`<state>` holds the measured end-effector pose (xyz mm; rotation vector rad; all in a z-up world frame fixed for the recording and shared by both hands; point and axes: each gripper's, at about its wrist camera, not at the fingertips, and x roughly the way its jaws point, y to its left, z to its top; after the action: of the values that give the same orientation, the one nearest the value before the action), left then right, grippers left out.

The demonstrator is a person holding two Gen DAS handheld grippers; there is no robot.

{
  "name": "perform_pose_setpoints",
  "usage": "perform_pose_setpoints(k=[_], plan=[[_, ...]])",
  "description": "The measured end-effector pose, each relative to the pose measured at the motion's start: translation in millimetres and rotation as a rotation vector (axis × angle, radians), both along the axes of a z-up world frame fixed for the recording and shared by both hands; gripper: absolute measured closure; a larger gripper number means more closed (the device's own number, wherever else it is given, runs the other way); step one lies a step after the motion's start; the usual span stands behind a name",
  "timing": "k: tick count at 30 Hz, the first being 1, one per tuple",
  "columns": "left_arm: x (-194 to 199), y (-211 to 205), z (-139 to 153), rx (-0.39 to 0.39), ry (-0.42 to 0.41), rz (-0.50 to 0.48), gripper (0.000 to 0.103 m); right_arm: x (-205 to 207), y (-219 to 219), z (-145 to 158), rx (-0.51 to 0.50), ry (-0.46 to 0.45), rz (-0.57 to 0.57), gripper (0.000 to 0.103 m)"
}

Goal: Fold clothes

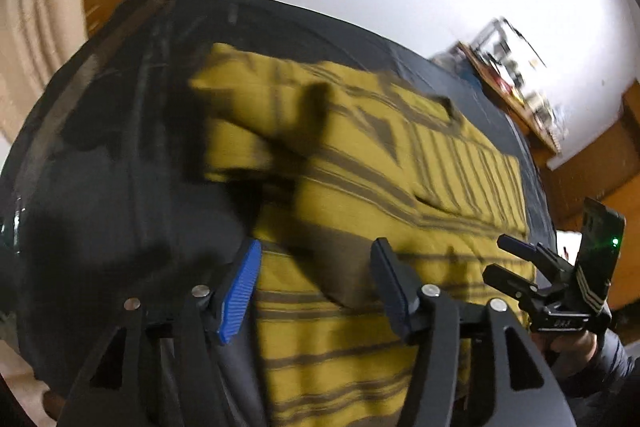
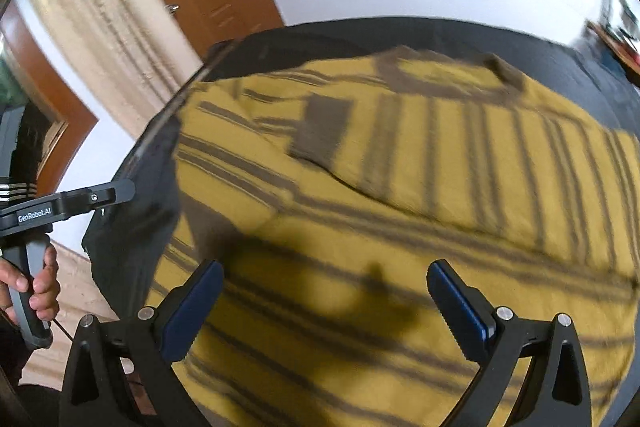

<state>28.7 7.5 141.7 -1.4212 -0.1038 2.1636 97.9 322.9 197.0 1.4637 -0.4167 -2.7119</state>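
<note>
Admittedly, both views are smeared by motion blur, so fine weave and seam lines on the garment are hard to read. The yellow sweater (image 1: 360, 187) lies spread flat on a table covered with a dark cloth (image 1: 100, 187), filling the middle of each view. It is a soft, mustard-yellow knit crossed by grey-brown stripes, with a darker ribbed neckband towards one o'clock in the right wrist view (image 2: 452, 83) and a sleeve folded over the body, its brown cuff (image 2: 320, 131) near twelve o'clock there. The sweater's near hem is cut off by the bottom edge of both pictures, and its right side runs out of frame at three o'clock in the right wrist view.

The left gripper (image 1: 316, 283) hangs over the sweater's left part with its tongs released, a clear gap between the ribbed blue pad and the black finger, nothing clamped. The right gripper (image 2: 326, 307) stands spread wide above the cloth, its dark blue pads apart and empty.

At nine o'clock in the right wrist view a hand (image 2: 36, 283) grips a grey handle, largely cropped. A cluttered wooden shelf (image 1: 516, 87) at two o'clock is too blurred to identify its contents.
</note>
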Motion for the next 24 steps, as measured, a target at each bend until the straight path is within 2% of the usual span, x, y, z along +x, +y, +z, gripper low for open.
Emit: perform_pose_setpoints(k=[6,11,15,17,21,23,24], plan=[[-41,-38,-8,0.038,-0.015,0.047,0.036,-58,-52,9,0.03,0.0,0.03,0.0],[-70,-54,-20,0.06,-0.048,0.065,0.032,-108,-95,8,0.151,-0.009,0.07,0.0],[-86,-58,-26,0.087,-0.071,0.071,0.029,-143,-110,-12,0.301,-0.071,0.063,0.0],[-92,-56,-28,0.092,-0.078,0.062,0.028,-145,-96,-17,0.365,-0.087,-0.007,0.0],[-102,-49,-34,0.088,-0.091,0.029,0.026,-124,-26,-18,0.328,-0.124,-0.268,0.0],[-106,-42,-37,0.091,-0.099,0.016,0.026,-104,6,-14,0.307,-0.108,-0.372,0.0],[-107,-38,-38,0.091,-0.103,0.007,0.026,-93,20,-13,0.338,-0.106,-0.427,0.0]])
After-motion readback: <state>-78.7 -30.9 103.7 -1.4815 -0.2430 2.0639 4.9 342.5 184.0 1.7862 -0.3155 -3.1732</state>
